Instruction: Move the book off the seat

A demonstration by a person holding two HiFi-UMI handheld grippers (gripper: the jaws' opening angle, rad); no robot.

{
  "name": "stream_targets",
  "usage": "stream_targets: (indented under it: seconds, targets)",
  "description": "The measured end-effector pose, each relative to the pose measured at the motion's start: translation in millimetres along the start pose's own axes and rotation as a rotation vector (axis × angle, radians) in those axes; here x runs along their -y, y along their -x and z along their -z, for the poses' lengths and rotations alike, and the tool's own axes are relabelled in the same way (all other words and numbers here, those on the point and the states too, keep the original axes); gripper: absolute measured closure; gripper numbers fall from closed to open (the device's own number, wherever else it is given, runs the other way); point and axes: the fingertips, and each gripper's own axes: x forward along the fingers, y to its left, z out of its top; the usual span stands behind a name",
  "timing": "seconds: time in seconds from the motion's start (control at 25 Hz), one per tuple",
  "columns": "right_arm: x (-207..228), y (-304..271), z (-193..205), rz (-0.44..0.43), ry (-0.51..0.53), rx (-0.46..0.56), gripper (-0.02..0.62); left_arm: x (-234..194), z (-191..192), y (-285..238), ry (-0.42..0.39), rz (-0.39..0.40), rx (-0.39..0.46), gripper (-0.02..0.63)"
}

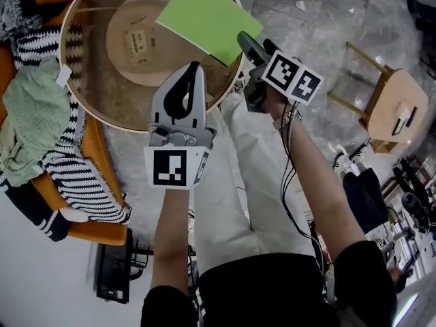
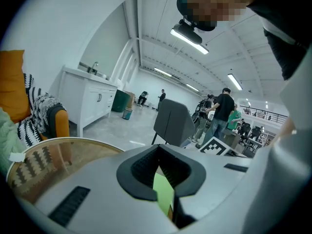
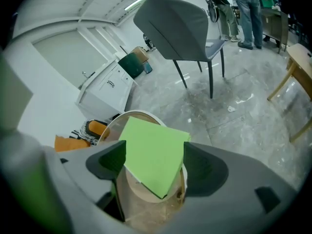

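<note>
Head view shows the green book [image 1: 208, 19] lying flat, as far as I can tell, on the round glass tabletop [image 1: 88, 107]. That tabletop is presumably the "seat" of the task. The book sits at the edge nearest the person, with one corner reaching past the wooden rim.

The right gripper [image 1: 253, 46] hangs just beside that corner. In the right gripper view its fingers [image 3: 109, 160] are spread wide with nothing between them, and the book [image 3: 153, 155] lies straight ahead in the gap.

The left gripper [image 1: 194, 70] is near the same edge but apart from the book. Its fingers [image 2: 141, 172] are pressed together at the tips and hold nothing. Only a sliver of the book's green [image 2: 163, 189] shows through the opening behind them.

The book looks thin and light, with a smooth, fairly stiff cover. It should lift easily, though it may sag or fan open if it is pinched at a loose corner. On glass it will probably slide rather than tip when pushed.

The overhanging corner looks like the best place to take hold, since one finger can pass under it and one over it without scraping the glass. A deep bite near the spine side, if that can be found, would keep the pages shut. Which edge is the spine cannot be made out.
</note>
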Motion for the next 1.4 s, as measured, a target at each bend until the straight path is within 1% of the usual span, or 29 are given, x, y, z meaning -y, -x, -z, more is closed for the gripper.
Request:
stream_targets:
  seconds: [0.08,0.16,0.2,0.28,0.32,0.44,0.56,0.76,0.96,1.12,1.24,1.4]
  targets:
    - [-10.6,15.6,-3.7,-0.045,-0.002,0.011,0.219,7.8,-6.6,7.2,-0.002,-0.005,0.010,0.595]
    - [-20.1,32.9,-9.8,-0.077,-0.001,0.032,0.242,15.2,-13.3,14.9,0.007,-0.013,0.021,0.595]
    - [-24.2,42.1,-13.9,-0.085,0.002,0.048,0.278,19.0,-17.1,18.6,0.014,-0.015,0.028,0.595]
    - [-32.5,61.4,-24.2,-0.100,0.014,0.094,0.385,27.1,-26.1,25.0,0.022,-0.016,0.045,0.595]
    - [-37.6,71.4,-29.9,-0.116,0.019,0.122,0.397,31.5,-30.8,27.8,0.019,-0.015,0.052,0.595]
    - [-52.9,102.0,-45.7,-0.160,0.053,0.190,0.406,46.1,-44.6,34.5,0.000,-0.009,0.068,0.595]
    - [-70.9,133.8,-59.3,-0.173,0.115,0.244,0.457,61.3,-62.9,42.9,-0.014,0.001,0.090,0.595]
    - [-113.7,194.7,-79.6,-0.231,0.169,0.326,0.543,87.4,-105.1,60.5,-0.032,0.012,0.130,0.595]
    - [-161.9,252.4,-104.0,-0.311,0.230,0.395,0.574,112.3,-149.9,75.3,-0.061,0.014,0.167,0.595]
    - [-200.7,301.7,-112.3,-0.363,0.315,0.447,0.580,136.2,-179.1,96.8,-0.094,0.017,0.187,0.595]
    - [-229.5,341.6,-119.8,-0.414,0.348,0.500,0.580,147.4,-206.0,113.9,-0.127,-0.018,0.219,0.595]
    - [-262.1,384.9,-133.6,-0.484,0.366,0.570,0.580,154.9,-248.7,132.2,-0.123,-0.055,0.286,0.595]
